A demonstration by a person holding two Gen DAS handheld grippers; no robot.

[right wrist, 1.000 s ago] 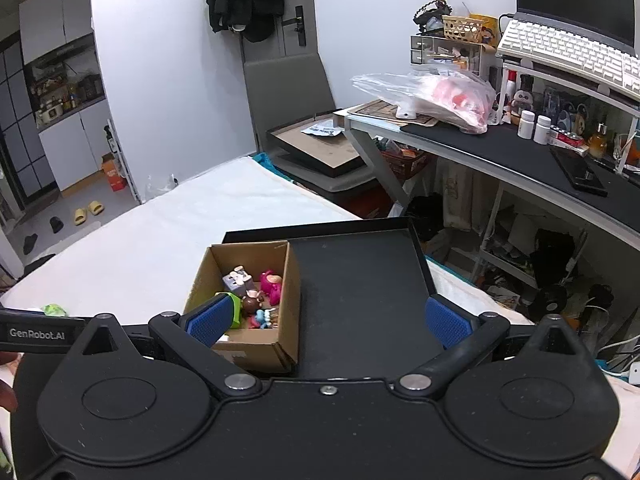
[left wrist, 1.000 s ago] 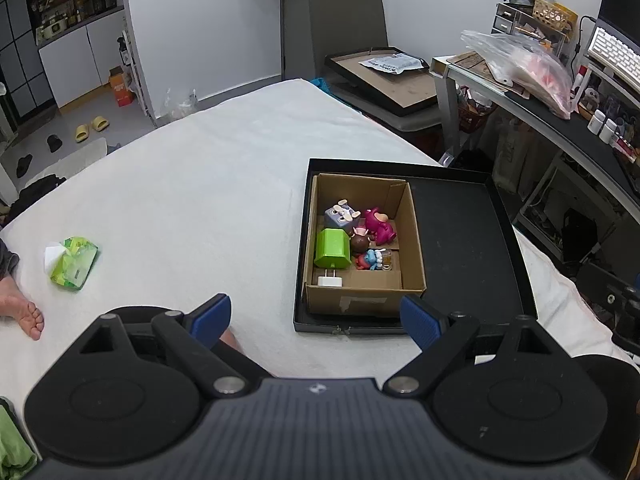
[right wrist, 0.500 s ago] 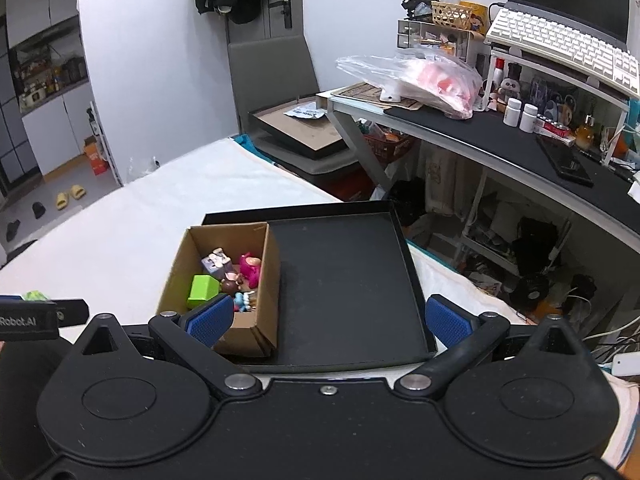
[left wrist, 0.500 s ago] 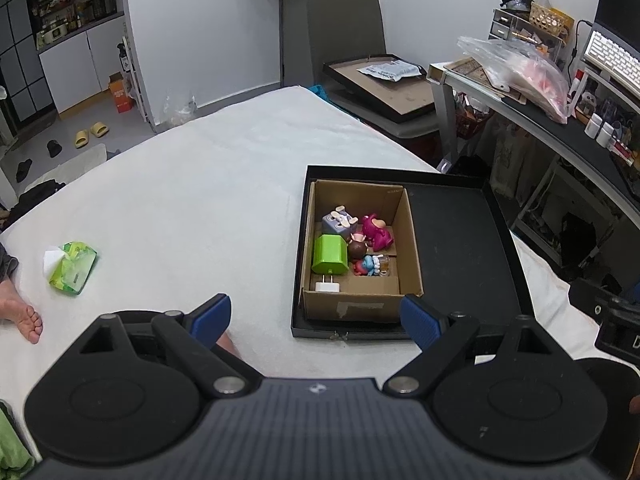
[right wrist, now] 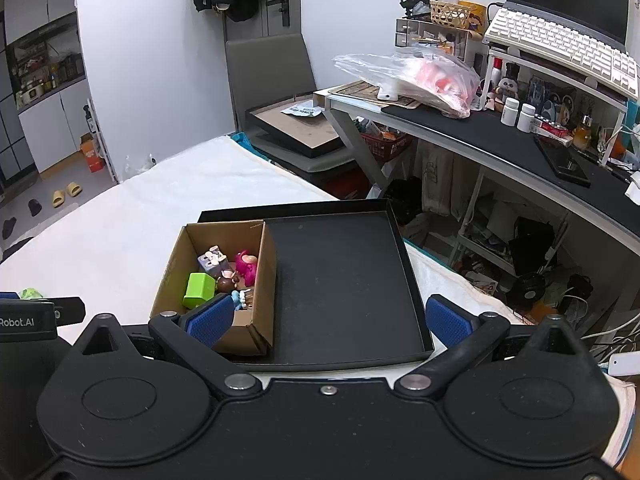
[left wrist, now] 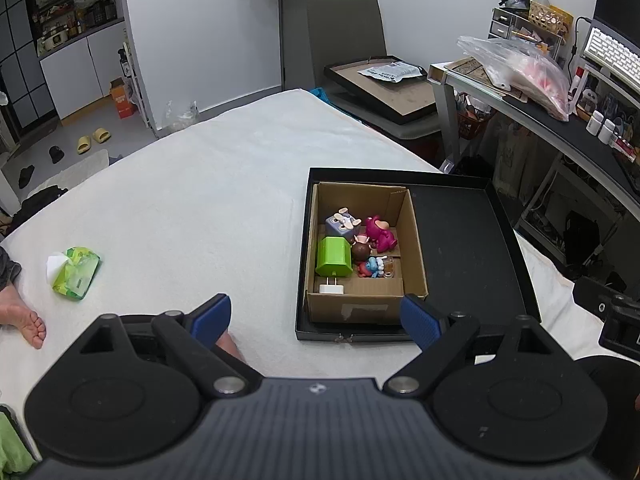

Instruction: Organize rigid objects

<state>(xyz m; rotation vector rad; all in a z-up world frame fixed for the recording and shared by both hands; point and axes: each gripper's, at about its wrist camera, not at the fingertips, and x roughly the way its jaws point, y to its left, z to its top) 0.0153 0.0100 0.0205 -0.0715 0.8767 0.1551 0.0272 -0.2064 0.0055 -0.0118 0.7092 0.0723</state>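
A small cardboard box (left wrist: 414,236) (right wrist: 264,268) stands in the left part of a shallow black tray (left wrist: 480,240) (right wrist: 344,280) on a white bed. Inside the box lie a green charger block (left wrist: 334,256) (right wrist: 199,289), a grey-purple cube toy (left wrist: 342,222) (right wrist: 212,260), a pink figure (left wrist: 380,232) (right wrist: 246,266), a brown-headed figure (left wrist: 361,251) and a small blue figure (left wrist: 374,267). My left gripper (left wrist: 316,316) hovers open in front of the box's near wall. Nothing sits between the fingers of my right gripper (right wrist: 328,316), which hangs open above the tray's near edge.
A green tissue pack (left wrist: 74,272) lies on the white bed (left wrist: 200,200) at left, near a person's bare foot (left wrist: 24,320). A grey chair (left wrist: 352,32) carries a framed board. A cluttered desk (right wrist: 520,140) with a keyboard runs along the right.
Both grippers have shifted slightly, the right one swinging rightward so the box and tray slid left in its view. Both stayed open and the toys have not moved.
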